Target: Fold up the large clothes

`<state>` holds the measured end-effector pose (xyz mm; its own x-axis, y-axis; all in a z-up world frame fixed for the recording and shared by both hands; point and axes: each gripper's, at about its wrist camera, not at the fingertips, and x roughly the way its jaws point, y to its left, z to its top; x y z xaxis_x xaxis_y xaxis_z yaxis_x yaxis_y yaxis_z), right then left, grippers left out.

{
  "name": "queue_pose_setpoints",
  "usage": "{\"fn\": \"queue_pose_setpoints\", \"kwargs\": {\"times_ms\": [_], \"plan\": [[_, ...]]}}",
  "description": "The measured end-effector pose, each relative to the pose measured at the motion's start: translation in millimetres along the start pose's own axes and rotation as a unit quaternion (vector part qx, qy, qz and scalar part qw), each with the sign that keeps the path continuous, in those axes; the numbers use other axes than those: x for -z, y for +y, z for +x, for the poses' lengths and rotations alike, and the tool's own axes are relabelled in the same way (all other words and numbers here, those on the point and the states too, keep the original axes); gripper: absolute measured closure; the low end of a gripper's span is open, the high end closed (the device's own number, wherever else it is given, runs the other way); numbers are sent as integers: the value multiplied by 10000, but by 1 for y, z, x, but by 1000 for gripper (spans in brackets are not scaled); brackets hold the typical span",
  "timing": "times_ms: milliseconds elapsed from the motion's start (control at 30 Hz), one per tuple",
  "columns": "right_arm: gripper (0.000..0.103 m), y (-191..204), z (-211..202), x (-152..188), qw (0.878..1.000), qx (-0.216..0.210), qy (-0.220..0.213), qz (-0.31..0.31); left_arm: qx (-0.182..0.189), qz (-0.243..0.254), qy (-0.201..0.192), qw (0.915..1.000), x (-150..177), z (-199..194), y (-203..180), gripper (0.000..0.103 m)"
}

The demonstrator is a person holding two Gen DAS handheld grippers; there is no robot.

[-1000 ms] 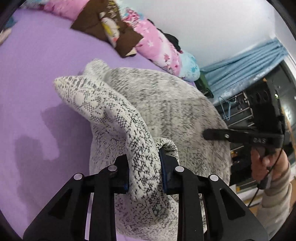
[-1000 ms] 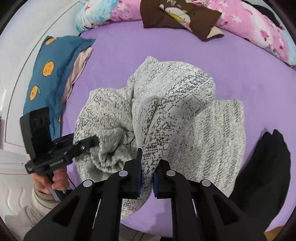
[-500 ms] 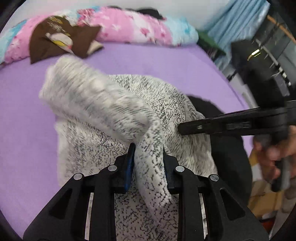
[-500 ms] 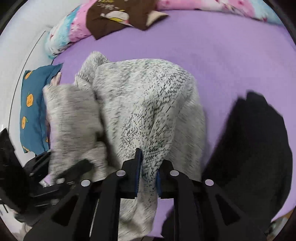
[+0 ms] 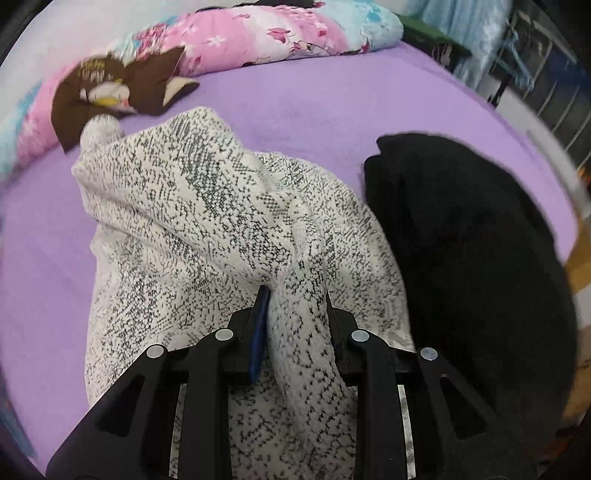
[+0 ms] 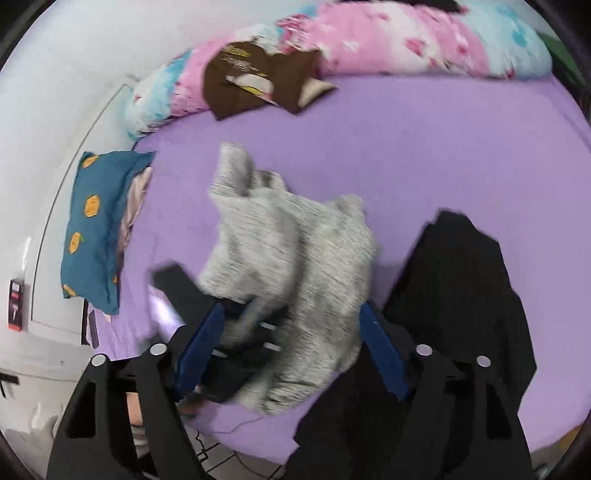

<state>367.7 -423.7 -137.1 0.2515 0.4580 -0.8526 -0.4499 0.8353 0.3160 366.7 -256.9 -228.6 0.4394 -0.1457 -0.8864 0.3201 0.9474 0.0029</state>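
A grey-and-white knit sweater (image 5: pixel 207 229) lies bunched on the purple bed sheet (image 5: pixel 332 107). My left gripper (image 5: pixel 295 310) is shut on a fold of the sweater at its near edge. In the right wrist view the sweater (image 6: pixel 295 251) is blurred and heaped on the sheet. My right gripper (image 6: pixel 291 332) is open, its blue pads wide apart above the sweater's near end, holding nothing. The left gripper (image 6: pixel 221 314) shows dark and blurred under the sweater's left side.
A black garment (image 5: pixel 461 240) lies right of the sweater, also in the right wrist view (image 6: pixel 461 280). A pink floral quilt (image 5: pixel 280 33) and a brown cushion (image 5: pixel 118 85) lie at the far side. A blue pillow (image 6: pixel 96 225) sits at the left edge.
My right gripper has opened and let go of the sweater, then pulled back. My left gripper still holds its fold and has swung toward the black garment.
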Motion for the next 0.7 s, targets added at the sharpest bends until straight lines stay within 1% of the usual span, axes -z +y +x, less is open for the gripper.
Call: {"fn": "queue_pose_setpoints", "kwargs": {"times_ms": [67, 133, 167, 200, 267, 300, 433, 500, 567, 600, 633, 700], "plan": [[26, 30, 9, -11, 9996, 67, 184, -215, -354, 249, -54, 9991, 2, 6, -13, 79], [20, 59, 24, -24, 9986, 93, 353, -389, -637, 433, -93, 9970, 3, 12, -29, 79], [20, 70, 28, -26, 9980, 150, 419, -447, -746, 519, -96, 9958, 3, 15, -36, 79], [20, 86, 42, -34, 9965, 313, 540, -548, -837, 604, -100, 9946, 2, 20, -39, 79], [19, 101, 68, -42, 9930, 590, 790, -652, -1023, 794, -125, 9915, 7, 24, -48, 79], [19, 106, 84, -46, 9912, 654, 960, -633, -1064, 842, -143, 9907, 12, 22, -50, 79], [19, 104, 148, -57, 9835, 826, 1556, -422, -1184, 992, -210, 9878, 18, 21, -56, 78], [19, 99, 179, -61, 9782, 895, 1840, -362, -1282, 1139, -250, 9849, 25, 17, -59, 78], [19, 93, 200, -68, 9728, 960, 2075, -358, -1319, 1326, -299, 9819, 33, 13, -65, 77], [19, 88, 206, -70, 9698, 1063, 2165, -356, -1270, 1341, -310, 9823, 35, 10, -63, 77], [20, 79, 217, -73, 9649, 1169, 2341, -207, -1166, 1324, -258, 9840, 38, 8, -60, 76], [21, 71, 229, -77, 9625, 1135, 2460, -109, -1082, 1478, -256, 9827, 43, 4, -55, 75]]}}
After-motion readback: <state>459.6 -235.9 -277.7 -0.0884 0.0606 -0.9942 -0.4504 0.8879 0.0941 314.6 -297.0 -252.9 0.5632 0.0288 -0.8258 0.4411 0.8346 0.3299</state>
